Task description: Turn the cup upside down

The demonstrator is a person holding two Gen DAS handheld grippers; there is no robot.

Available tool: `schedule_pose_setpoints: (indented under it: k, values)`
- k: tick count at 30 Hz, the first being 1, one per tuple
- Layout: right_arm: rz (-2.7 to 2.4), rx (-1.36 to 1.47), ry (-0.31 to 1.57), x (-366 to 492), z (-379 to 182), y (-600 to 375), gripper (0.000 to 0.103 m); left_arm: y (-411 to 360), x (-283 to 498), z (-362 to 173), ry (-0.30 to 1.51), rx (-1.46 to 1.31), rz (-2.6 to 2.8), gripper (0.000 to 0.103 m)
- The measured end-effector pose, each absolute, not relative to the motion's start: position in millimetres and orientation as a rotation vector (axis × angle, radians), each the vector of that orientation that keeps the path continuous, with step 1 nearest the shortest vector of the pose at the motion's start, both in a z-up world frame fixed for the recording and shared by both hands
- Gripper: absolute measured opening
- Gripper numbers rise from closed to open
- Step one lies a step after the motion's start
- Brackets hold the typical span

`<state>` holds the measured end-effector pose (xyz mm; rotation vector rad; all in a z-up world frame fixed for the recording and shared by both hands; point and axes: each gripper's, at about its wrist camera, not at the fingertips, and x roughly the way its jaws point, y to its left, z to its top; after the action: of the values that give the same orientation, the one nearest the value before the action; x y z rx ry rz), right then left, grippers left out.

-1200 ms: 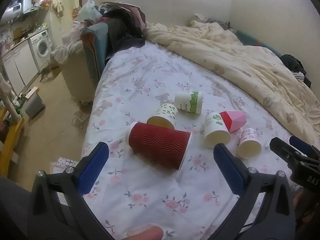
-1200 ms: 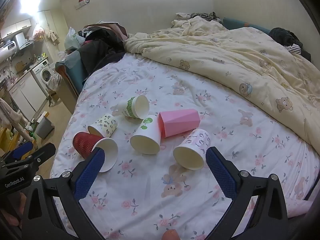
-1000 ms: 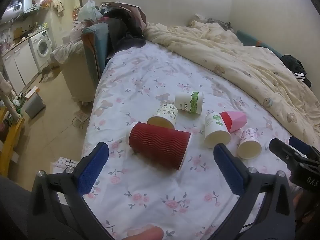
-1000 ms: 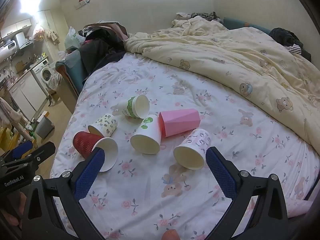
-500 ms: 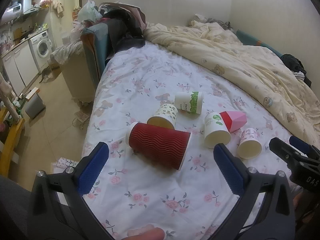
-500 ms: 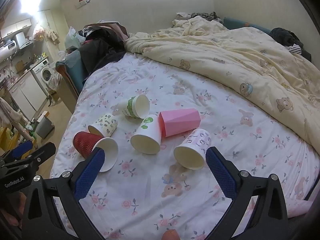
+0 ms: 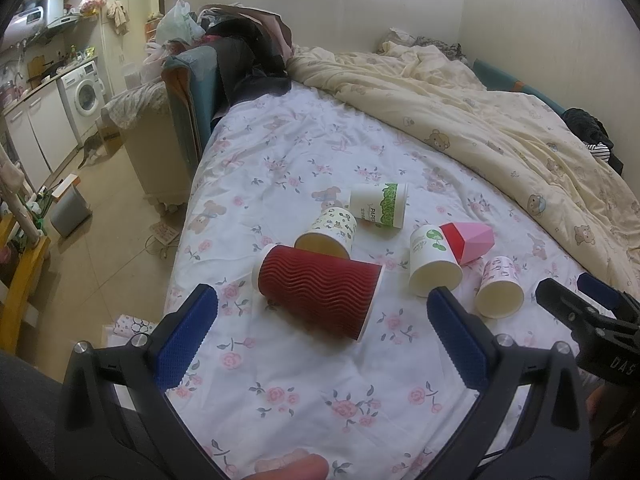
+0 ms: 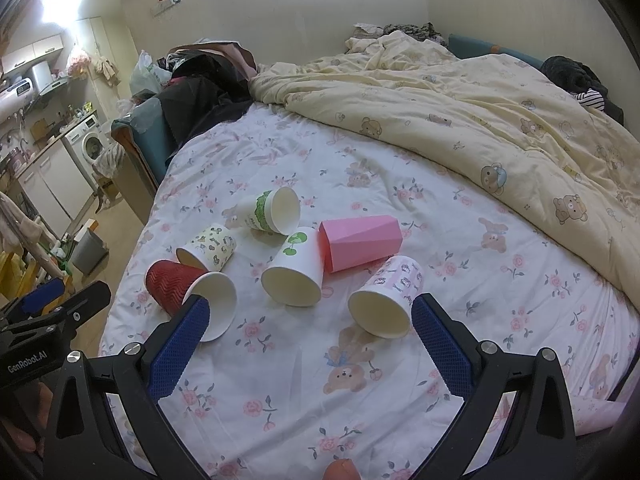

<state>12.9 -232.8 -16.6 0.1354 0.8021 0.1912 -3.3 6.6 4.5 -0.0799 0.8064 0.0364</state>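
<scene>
**Six cups on their sides, both tongs spread above the bed**

In the left wrist view we see the red ribbed cup [image 7: 318, 292] broadside at centre frame, its white rim toward the right; the right wrist view shows instead its open white mouth [image 8: 188, 296], at lower left and partly behind a blue pad. The pink faceted cup [image 8: 360, 242] lies full length at centre of the right view; in the left view it is half hidden behind the white cup with the green leaf [image 7: 432, 264]. Only the right view looks into the mouth of the green-banded cup [image 8: 274, 212]; only the left view lets us read part of its lettering. The cup with small dark prints [image 7: 330, 232] touches the red one from behind; the pink-patterned cup [image 8: 386, 296] lies nearest the right tongs [image 8: 308, 344]; all six rest on their sides.

The left tongs [image 7: 320, 336] hover with pads spread wide, holding nothing; the right tongs are likewise spread and bare. Against the earlier frames we find no change: cups and both tongs sit where they were.

The floral bed sheet [image 8: 304, 392] carries everything; a cream bear-print duvet [image 7: 480, 120] is bunched at upper right; a washing machine [image 7: 86, 94] and white cabinets stand at far left beside a grey bin [image 7: 70, 210] on the tan floor.
</scene>
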Motion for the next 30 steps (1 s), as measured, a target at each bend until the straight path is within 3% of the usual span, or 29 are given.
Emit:
schedule_pose_setpoints:
  k: [30]
  values:
    - [0.196, 0.132, 0.811, 13.9, -15.4, -231.8, 0.103, 6.9, -4.0, 3.8, 0.808, -0.077, 0.034, 0.103]
